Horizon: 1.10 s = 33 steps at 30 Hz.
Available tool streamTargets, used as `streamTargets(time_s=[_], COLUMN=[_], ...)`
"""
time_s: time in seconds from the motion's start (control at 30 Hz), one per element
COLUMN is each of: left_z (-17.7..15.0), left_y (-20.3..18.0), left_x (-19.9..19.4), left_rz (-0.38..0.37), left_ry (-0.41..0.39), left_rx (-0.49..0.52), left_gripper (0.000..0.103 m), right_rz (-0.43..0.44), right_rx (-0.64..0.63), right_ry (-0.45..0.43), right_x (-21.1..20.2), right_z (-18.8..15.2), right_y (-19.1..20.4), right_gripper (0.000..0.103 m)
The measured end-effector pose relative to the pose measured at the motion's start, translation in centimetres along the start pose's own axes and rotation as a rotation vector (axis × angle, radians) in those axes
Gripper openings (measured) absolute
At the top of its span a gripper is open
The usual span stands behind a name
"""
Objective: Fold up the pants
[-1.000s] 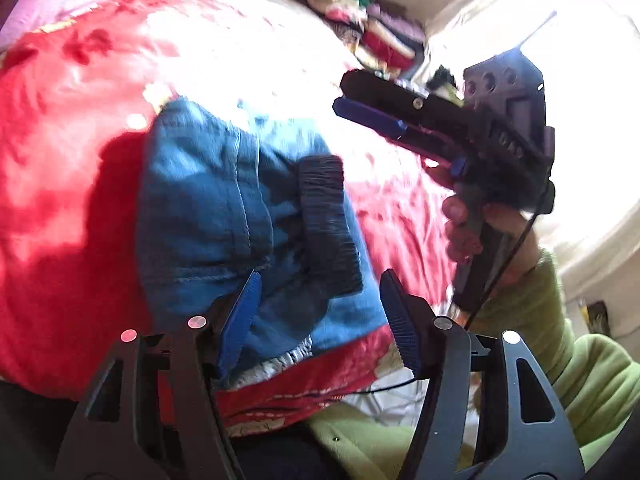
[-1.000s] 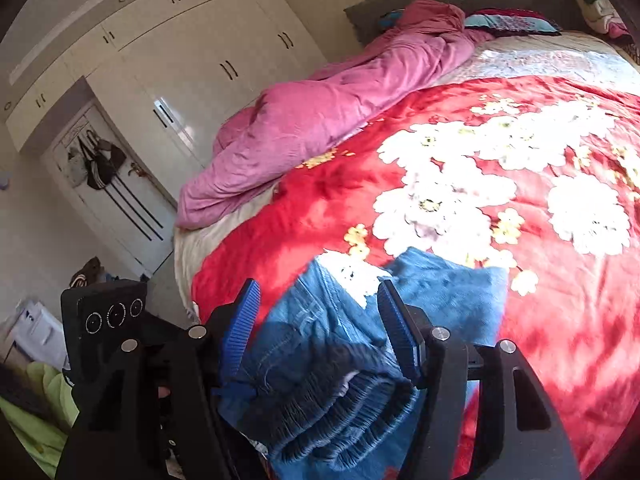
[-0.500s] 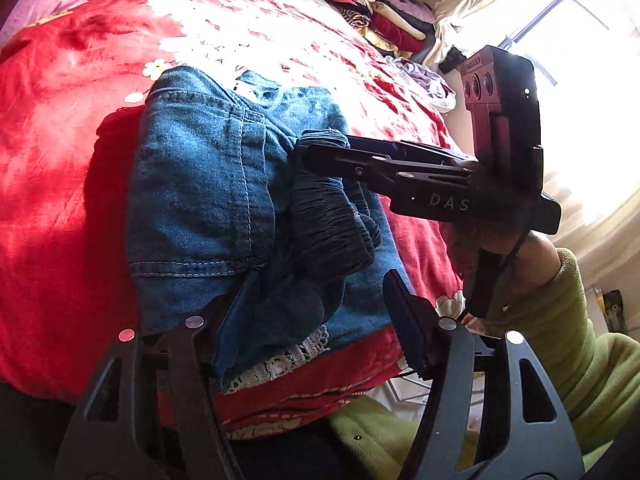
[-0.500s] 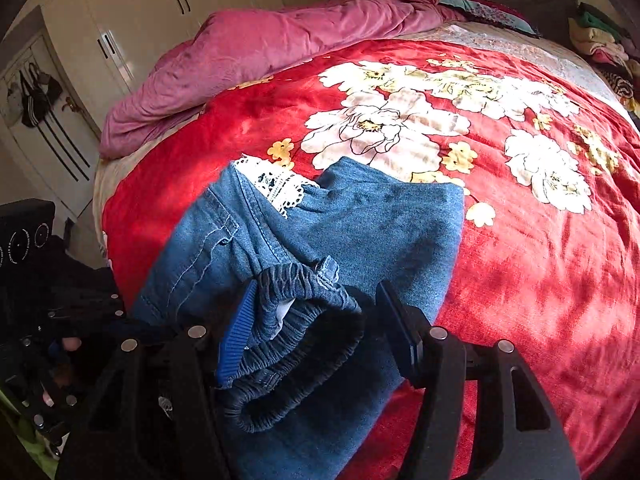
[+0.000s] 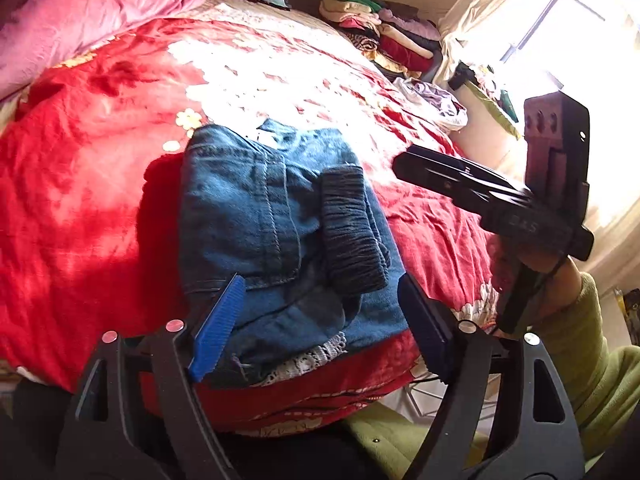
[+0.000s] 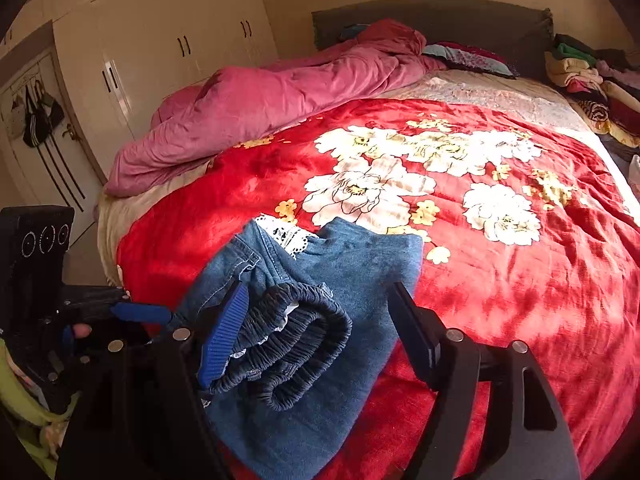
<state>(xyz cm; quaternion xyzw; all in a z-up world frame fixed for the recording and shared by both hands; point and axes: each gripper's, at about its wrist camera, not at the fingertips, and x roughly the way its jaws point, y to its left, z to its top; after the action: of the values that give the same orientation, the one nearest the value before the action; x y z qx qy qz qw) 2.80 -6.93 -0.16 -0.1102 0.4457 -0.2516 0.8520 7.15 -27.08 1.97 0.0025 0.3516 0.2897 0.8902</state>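
Note:
Blue denim pants (image 5: 256, 216) lie folded in a bundle near the bed's front edge, with the dark elastic waistband (image 5: 352, 228) on top and white lace trim showing. They also show in the right wrist view (image 6: 344, 280), waistband (image 6: 288, 344) nearest. My left gripper (image 5: 320, 320) is open and empty, just in front of the bundle. My right gripper (image 6: 316, 328) is open and empty, hovering over the waistband; in the left wrist view it (image 5: 492, 196) is raised to the right of the pants.
The red floral blanket (image 6: 500, 280) covers the bed. A pink duvet (image 6: 260, 108) is piled at the back left. Stacked clothes (image 5: 384, 32) sit at the bed's far right corner. Wardrobes (image 6: 160, 52) stand left; a bright window (image 5: 568, 40) is right.
The right gripper has lifted off the waistband and pulled back to the right, leaving the waistband lying on the bundle. The left gripper has drawn back slightly.

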Motion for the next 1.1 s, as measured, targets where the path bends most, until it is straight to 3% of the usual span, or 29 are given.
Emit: streamTargets(time_s=[0.1, 0.4, 0.63, 0.67, 0.7, 0.83, 0.97, 1.1], left_z=[0.3, 1.6, 4.1, 4.5, 4.8, 5.5, 6.0, 6.3], left_y=[0.4, 2.8, 5.8, 5.9, 5.8, 4.6, 3.9, 4.8], left_x=[-0.5, -1.2, -0.6, -0.4, -0.2, 1.4, 3.8, 6.0], left_rz=[0.031, 0.115, 0.164, 0.155, 0.145, 0.094, 0.088, 0.096], left_ry=[-0.017, -0.028, -0.017, -0.015, -0.009, 0.04, 0.088, 0.137], left_rx=[0.003, -0.004, -0.036, -0.031, -0.021, 0.04, 0.085, 0.076], left_gripper=[0.079, 0.083, 0.082, 0.073, 0.057, 0.03, 0.027, 0.027], right_rz=[-0.015, -0.017, 0.074, 0.092, 0.109, 0.159, 0.181, 0.143], right_rx=[0.002, -0.09, -0.279, -0.305, -0.329, -0.413, -0.508, -0.618], right_ry=[-0.037, -0.075, -0.044, -0.029, -0.018, 0.049, 0.111, 0.155], right_x=[-1.5, -5.0, -5.3, -5.0, -4.6, -2.1, 0.8, 3.6], right_z=[-0.5, -2.1, -3.7, -3.9, -4.1, -4.8, -5.5, -5.7], right_y=[0.2, 2.5, 7.5, 8.4, 9.2, 11.8, 13.7, 15.0], right_gripper=[0.083, 0.083, 0.083, 0.082, 0.08, 0.064, 0.043, 0.034])
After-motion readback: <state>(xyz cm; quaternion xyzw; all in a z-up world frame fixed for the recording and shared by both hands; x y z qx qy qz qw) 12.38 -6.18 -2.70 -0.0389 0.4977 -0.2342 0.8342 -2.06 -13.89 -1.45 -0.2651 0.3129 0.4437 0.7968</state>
